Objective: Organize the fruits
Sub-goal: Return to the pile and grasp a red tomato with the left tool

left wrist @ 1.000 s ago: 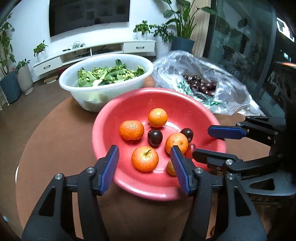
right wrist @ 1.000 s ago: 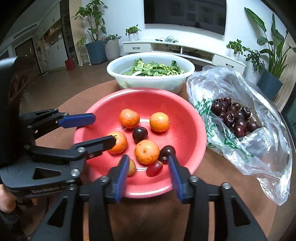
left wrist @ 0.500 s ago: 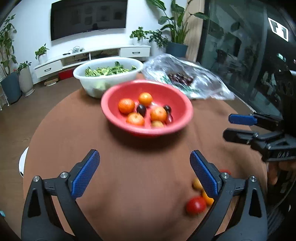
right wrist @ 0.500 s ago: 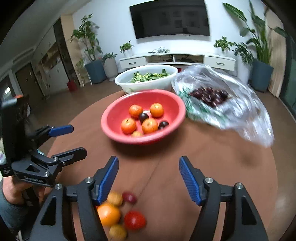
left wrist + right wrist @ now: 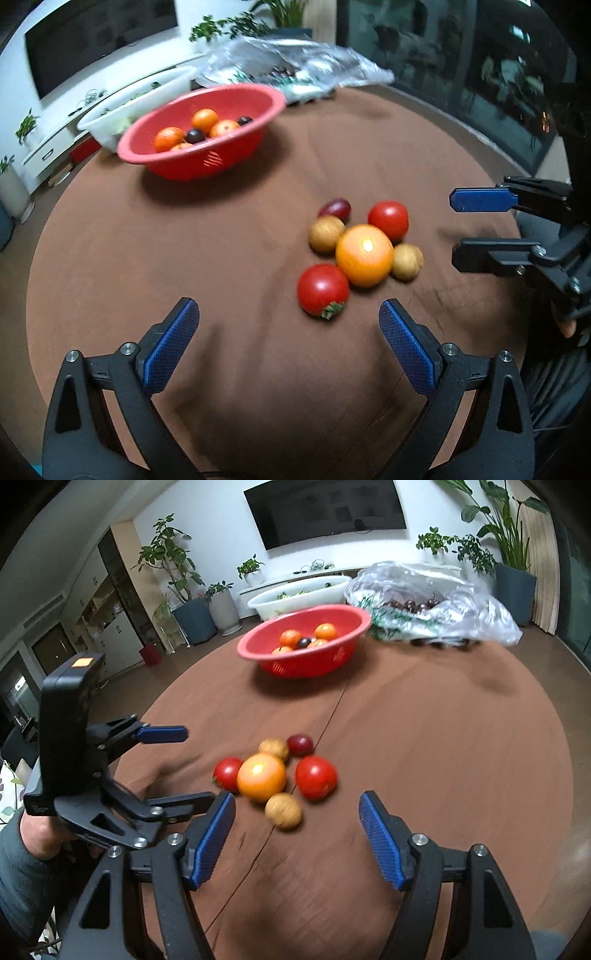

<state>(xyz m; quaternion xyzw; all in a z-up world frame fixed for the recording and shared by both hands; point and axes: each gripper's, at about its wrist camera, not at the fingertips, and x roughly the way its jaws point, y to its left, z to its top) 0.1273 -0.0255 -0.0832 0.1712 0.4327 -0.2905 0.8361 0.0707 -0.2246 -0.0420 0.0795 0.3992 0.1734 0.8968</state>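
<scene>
A cluster of loose fruit lies on the brown round table: a large orange, two red tomatoes, two tan round fruits and a dark red one. The red bowl farther back holds several small oranges and dark cherries. My left gripper is open and empty, just short of the cluster. My right gripper is open and empty, close to the tan fruit.
A white basin of greens stands behind the red bowl. A clear plastic bag of cherries lies at the back right. The right gripper shows at the right of the left wrist view, the left gripper at the left of the right wrist view.
Both grippers have pulled back from the red bowl toward the near side of the table and opened wide. The loose fruit cluster has come into view between them.
</scene>
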